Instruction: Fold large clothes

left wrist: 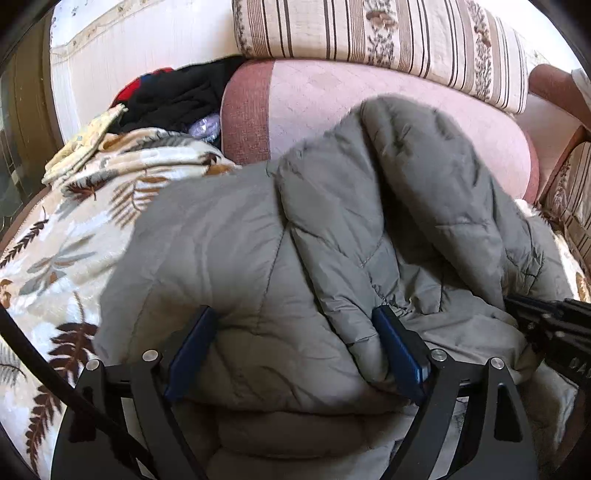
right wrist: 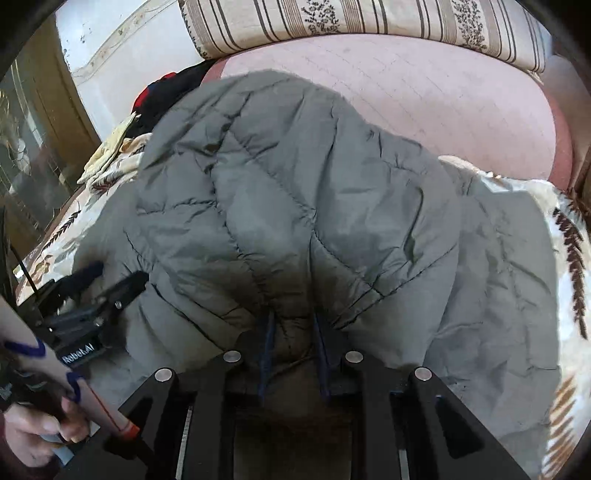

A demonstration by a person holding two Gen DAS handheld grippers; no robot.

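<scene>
A grey quilted puffer jacket (left wrist: pixel 288 236) lies bunched on a leaf-patterned blanket (left wrist: pixel 55 258). My left gripper (left wrist: pixel 295 325) is open, its blue fingers (left wrist: pixel 192 347) wide apart and pressed against the jacket's near bulge. In the right wrist view the jacket (right wrist: pixel 314 206) fills the middle, one part raised in a mound. My right gripper (right wrist: pixel 293 328) is shut on a fold of the jacket, the fabric pinched between its blue pads (right wrist: pixel 267 343). The left gripper (right wrist: pixel 99 291) shows at the left of the right wrist view, the right gripper (left wrist: pixel 546 325) at the right edge of the left wrist view.
A pink sofa seat (left wrist: pixel 369 99) and a striped cushion (left wrist: pixel 388 33) lie behind the jacket. A pile of black and red clothes (left wrist: pixel 173 96) sits at the back left. A wooden cabinet (right wrist: pixel 40 140) stands at the left. A hand (right wrist: pixel 33 424) holds the left gripper's handle.
</scene>
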